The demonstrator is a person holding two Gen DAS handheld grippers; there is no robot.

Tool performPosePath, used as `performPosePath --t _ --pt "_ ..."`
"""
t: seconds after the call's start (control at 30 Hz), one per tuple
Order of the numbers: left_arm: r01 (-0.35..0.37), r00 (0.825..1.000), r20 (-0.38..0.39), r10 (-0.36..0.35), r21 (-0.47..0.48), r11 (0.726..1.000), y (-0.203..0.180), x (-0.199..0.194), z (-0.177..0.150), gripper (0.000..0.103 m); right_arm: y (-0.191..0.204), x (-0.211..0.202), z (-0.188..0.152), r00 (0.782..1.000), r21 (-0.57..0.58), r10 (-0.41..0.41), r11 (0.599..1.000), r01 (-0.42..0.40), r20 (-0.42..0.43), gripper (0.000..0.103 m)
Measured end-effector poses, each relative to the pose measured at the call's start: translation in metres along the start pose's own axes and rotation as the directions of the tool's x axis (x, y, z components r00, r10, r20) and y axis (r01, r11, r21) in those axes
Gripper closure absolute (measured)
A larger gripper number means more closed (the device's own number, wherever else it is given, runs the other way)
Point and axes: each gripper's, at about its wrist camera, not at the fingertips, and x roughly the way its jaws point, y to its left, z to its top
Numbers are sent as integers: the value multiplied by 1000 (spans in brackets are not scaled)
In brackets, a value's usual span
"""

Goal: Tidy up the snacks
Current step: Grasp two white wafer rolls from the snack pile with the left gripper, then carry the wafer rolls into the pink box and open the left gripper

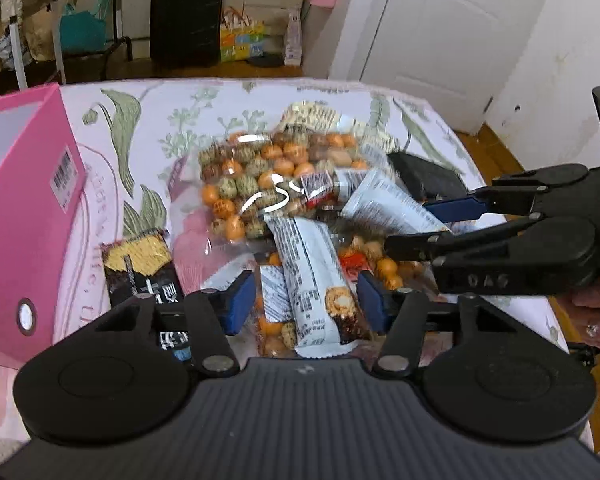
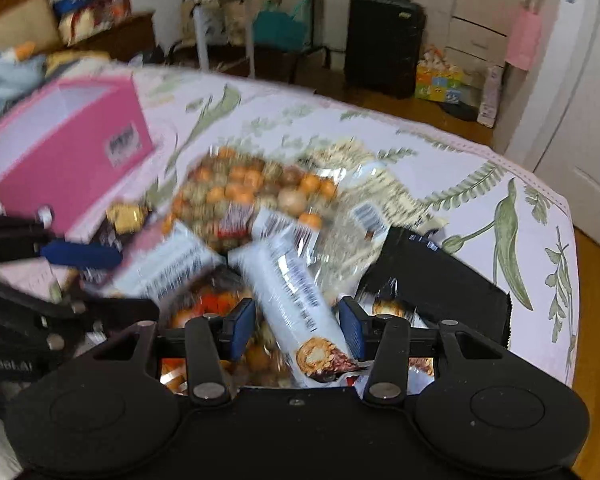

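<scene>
the left gripper [image 1: 306, 304] straddles a white snack bar [image 1: 320, 280] on the snack pile, its pads apparently not pressing it. the right gripper [image 2: 298, 330] likewise brackets another white bar [image 2: 296, 300]; whether it pinches is unclear. a pink box [image 1: 24, 208] stands just left on the floral cloth [image 1: 148, 128].

Hot-pink open-topped cardboard box [image 1: 32, 208] with a white barcode sticker. Pale lilac floral bedspread [image 1: 140, 136] printed with sage-green leaves and pink lettering. Clear plastic bag of round coated nuts [image 1: 260, 176], mixing orange, speckled cream and brown. Pale blue-white snack bar wrapper [image 1: 316, 280] with black print (brown-and-gold picture at the near end). Black-and-yellow snack packet [image 1: 140, 268]. Matte black packet [image 2: 432, 280]. Black suitcase [image 1: 186, 16] at the back.
</scene>
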Motion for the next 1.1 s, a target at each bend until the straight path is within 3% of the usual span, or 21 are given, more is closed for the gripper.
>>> performPosePath --t 0.03,0.07,0.13,0.3,0.67,1.1 --pt "4 1000 -9 -5 -13 1000 2 3 0 55 3 2 -2 1000 -25 -17 1000 17 -4 54" --pt "-1 1000 -5 1 -19 1000 3 3 -1 58 3 1 -2 1000 -37 -21 999 21 -2 66" --pt "-8 1000 -4 8 0 1000 3 1 0 73 1 -3 3 999 -14 -27 1000 27 -19 67" --pt "8 999 -31 -8 -5 1000 7 -5 0 75 -14 -15 16 999 156 -24 987 31 -41 68" --pt "12 999 -35 -13 -18 1000 10 -45 5 76 -14 -32 22 986 419 134 905 -82 -98 68" --pt "-34 997 -76 31 -40 999 29 -90 -3 75 25 -42 24 952 447 268 877 -176 -151 68"
